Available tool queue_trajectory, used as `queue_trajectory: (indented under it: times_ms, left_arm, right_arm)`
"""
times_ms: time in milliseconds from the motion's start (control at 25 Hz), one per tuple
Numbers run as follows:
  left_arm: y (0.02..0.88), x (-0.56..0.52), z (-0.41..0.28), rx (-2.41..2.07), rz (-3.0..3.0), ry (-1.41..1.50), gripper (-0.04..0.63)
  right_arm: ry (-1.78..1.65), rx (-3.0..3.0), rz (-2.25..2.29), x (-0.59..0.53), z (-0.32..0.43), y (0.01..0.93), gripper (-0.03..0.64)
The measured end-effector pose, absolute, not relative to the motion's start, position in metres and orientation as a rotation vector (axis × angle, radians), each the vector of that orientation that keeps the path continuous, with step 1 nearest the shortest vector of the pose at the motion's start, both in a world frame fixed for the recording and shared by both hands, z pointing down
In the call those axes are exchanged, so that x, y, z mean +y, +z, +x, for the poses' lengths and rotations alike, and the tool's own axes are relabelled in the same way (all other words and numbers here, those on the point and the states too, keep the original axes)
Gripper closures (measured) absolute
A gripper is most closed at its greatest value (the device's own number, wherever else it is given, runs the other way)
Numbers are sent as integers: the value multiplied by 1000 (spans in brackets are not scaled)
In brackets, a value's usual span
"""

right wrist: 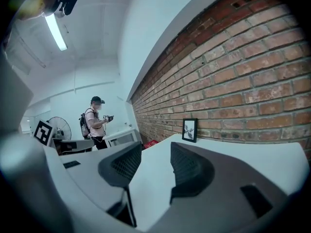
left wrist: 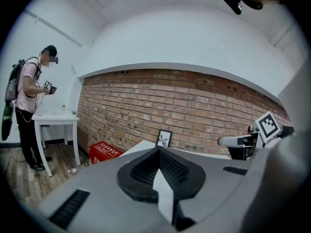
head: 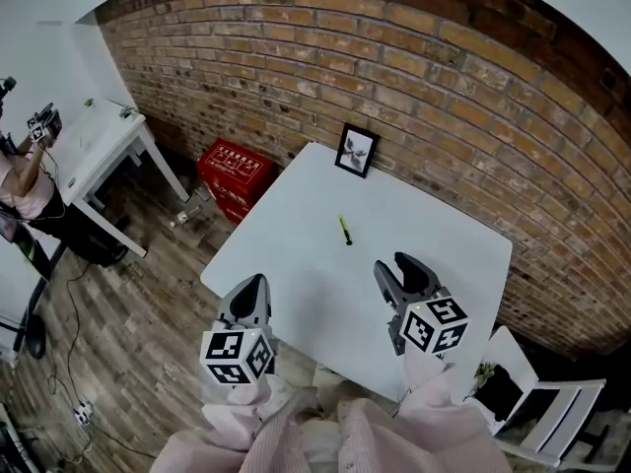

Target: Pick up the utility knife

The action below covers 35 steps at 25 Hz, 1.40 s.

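The utility knife (head: 345,230), slim and yellow-green, lies alone near the middle of the white table (head: 296,294) in the head view; neither gripper view shows it. My left gripper (head: 253,284) hovers over the table's near left edge, well short of the knife, its jaws pressed together with nothing in them (left wrist: 158,152). My right gripper (head: 392,267) hangs over the near right part of the table, a short way in front of and right of the knife. It stands open and empty (right wrist: 155,154).
A small framed picture (head: 356,150) leans against the brick wall at the table's far edge. A red crate (head: 235,173) sits on the floor left of the table. Farther left are a white side table (head: 99,146) and a person (head: 20,175). A white chair (head: 552,412) stands at lower right.
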<state>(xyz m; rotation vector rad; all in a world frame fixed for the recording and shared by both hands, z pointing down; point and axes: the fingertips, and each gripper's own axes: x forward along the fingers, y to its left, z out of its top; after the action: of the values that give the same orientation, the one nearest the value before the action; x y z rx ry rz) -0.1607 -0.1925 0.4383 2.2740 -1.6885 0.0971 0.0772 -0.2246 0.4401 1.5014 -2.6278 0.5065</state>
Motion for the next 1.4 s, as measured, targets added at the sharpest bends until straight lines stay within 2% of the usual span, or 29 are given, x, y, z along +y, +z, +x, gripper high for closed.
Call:
queue_trajectory:
  times_ms: [640, 1400]
  left_arm:
    - [490, -297, -147, -1583, 2213, 233, 601]
    - [572, -344, -136, -1438, 2107, 360, 601]
  right_arm:
    - [613, -2500, 1467, -336, 67, 502, 442]
    - [718, -2310, 1373, -385, 32, 596, 442]
